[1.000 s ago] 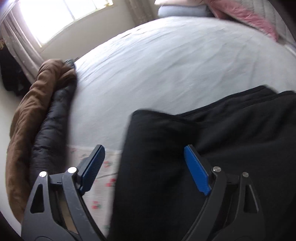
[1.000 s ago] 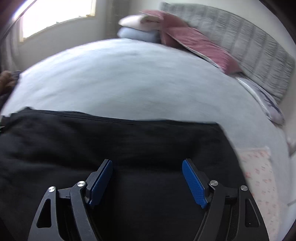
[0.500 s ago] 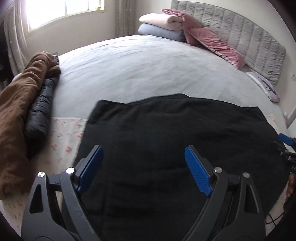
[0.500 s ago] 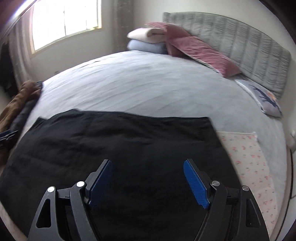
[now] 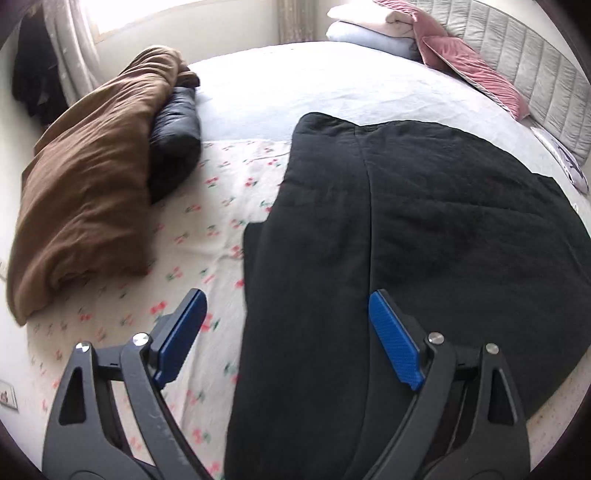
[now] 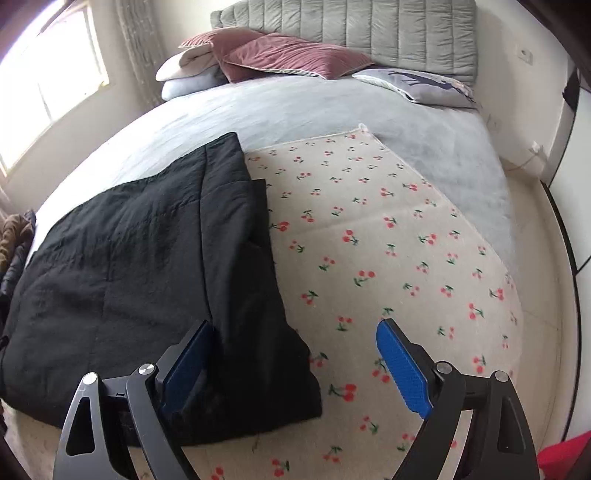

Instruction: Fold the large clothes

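A large black garment [image 5: 443, 221] lies folded flat across the cherry-print sheet [image 5: 207, 236] and the grey bedspread [image 5: 295, 81]. My left gripper [image 5: 288, 332] hangs open above the garment's left edge, one finger over the sheet, the other over the black cloth. In the right wrist view the same garment [image 6: 129, 258] shows its right edge and near corner. My right gripper [image 6: 295, 365] hovers over that corner with its jaws opening. The corner lies below, between the jaws, and the pads do not press on it.
A brown garment [image 5: 85, 192] and a dark puffy jacket [image 5: 173, 140] lie piled at the bed's left side. Pillows [image 6: 288, 55] lean on the grey headboard [image 6: 351, 33]. The floor [image 6: 535, 221] runs along the bed's right side, with something red [image 6: 565, 454] at the corner.
My left gripper has slid from over the garment's middle to its left edge. My right gripper has slid to the garment's right edge, and its jaws stand wider.
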Motion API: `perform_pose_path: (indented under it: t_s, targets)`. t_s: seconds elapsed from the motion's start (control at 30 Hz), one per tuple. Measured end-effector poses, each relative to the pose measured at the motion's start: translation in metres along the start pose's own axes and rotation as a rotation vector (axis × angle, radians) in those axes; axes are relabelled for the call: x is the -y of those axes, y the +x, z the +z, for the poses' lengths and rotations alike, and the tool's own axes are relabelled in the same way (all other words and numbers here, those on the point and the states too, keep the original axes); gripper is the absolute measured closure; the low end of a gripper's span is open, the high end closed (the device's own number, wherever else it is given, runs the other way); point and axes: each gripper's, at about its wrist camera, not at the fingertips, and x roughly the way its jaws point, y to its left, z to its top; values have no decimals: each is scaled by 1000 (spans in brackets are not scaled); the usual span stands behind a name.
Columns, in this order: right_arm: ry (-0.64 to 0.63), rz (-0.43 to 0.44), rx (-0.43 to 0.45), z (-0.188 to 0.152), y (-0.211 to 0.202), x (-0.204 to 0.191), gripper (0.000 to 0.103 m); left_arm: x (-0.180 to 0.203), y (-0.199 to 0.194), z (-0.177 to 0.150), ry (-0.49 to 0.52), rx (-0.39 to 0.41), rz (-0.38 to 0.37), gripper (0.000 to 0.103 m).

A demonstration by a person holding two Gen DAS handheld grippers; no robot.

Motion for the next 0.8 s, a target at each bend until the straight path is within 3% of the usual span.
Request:
perform_pose_path:
  t_s: [0.2,0.3,0.43,0.53,0.67,0.8]
  targets:
    - [-79,65,79,-22,-66,-40,12,23,-78,-42,33,47,-22,12]
    - [-124,85,113,-44,-97,-74,12,31,-112,-72,-6,51,-44,3]
    - [-154,120,102,-78,-136,-105,11,44,-143,-109,-64,23,-106,1]
    - [-176,118,93,-101,-153,-124,11,65,-159,-134,-41,1,-119,1]
    - [-200,87,69,-129,-158,-142,11,92,-164,-160,-9,-16,-61,1]
    - [-217,77,56,-152,-154,-159,11,107,-165,-175,-8,-8,-59,1]
